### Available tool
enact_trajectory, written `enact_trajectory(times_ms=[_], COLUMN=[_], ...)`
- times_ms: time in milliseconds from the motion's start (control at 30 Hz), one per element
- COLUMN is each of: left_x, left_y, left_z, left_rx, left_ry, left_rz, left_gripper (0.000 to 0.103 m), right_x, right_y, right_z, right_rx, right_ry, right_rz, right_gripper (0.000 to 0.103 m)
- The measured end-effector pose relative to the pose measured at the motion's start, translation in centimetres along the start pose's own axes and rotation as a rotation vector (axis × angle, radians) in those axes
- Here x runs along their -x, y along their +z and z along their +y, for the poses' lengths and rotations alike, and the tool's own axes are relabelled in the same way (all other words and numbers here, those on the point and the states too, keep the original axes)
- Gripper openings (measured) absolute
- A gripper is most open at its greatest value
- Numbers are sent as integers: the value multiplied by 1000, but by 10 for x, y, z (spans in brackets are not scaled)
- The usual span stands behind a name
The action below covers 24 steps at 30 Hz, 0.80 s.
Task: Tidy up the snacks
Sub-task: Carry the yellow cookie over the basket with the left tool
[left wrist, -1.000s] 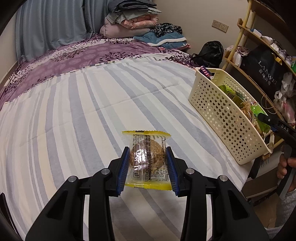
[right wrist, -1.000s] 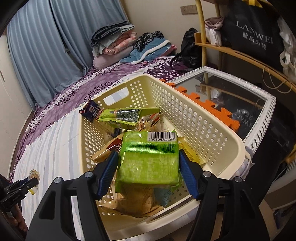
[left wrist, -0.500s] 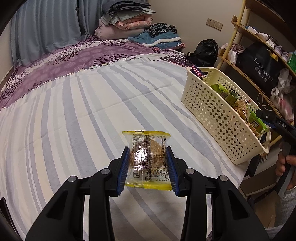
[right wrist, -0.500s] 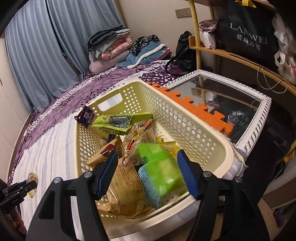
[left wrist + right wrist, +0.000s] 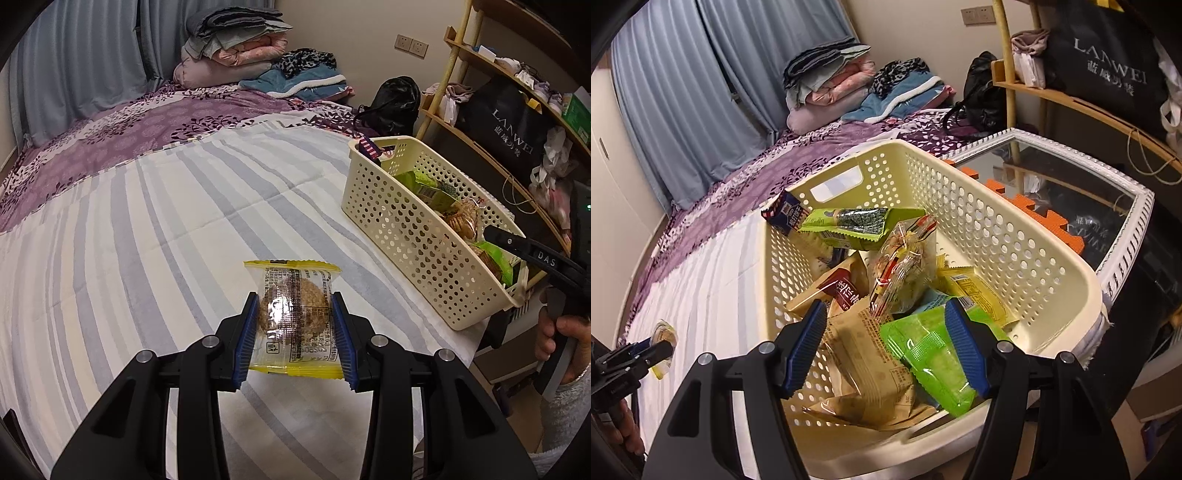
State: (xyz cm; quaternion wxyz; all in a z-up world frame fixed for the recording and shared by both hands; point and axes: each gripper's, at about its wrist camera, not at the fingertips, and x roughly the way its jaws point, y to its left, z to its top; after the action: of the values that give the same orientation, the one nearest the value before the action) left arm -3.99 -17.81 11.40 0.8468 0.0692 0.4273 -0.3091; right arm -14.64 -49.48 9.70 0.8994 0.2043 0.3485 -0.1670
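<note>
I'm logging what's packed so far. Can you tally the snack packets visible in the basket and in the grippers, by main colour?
Green: 2 (seaweed packet, bright green packet)
Yellow: 2 (basket packet, cookie packet in left gripper)
Tan/brown: 2
Clear: 1
Blue: 1
Total: 8

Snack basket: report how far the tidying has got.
Done: the cream basket already holds several packets, including a bright green pack lying loose under the open right claw. In hand: the left claw is shut on a yellow-edged cookie packet above the striped sheet. Left: putting that packet in the basket; no other loose snacks are visible on the sheet.
</note>
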Motion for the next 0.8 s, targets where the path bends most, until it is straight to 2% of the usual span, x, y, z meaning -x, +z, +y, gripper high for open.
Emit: enact_trajectory(times_ms=[233,333,800], left_x=[-1,-2,-18], left_y=[16,24,67], left_z=[-22,-38,-110], left_rx=[-45,-82,-236], left_ry=[-38,-60,-149], left_rz=[-17,-25,-50], left_gripper=[40,40,40], right_x=[24,32,40], right_y=[8,10,4], right_z=[-13,-19,-35], right_rx=[-24,-38,-49], right_ry=[-55,-75,-116], right_rz=[-102,-140,-171], right_gripper=[67,73,74])
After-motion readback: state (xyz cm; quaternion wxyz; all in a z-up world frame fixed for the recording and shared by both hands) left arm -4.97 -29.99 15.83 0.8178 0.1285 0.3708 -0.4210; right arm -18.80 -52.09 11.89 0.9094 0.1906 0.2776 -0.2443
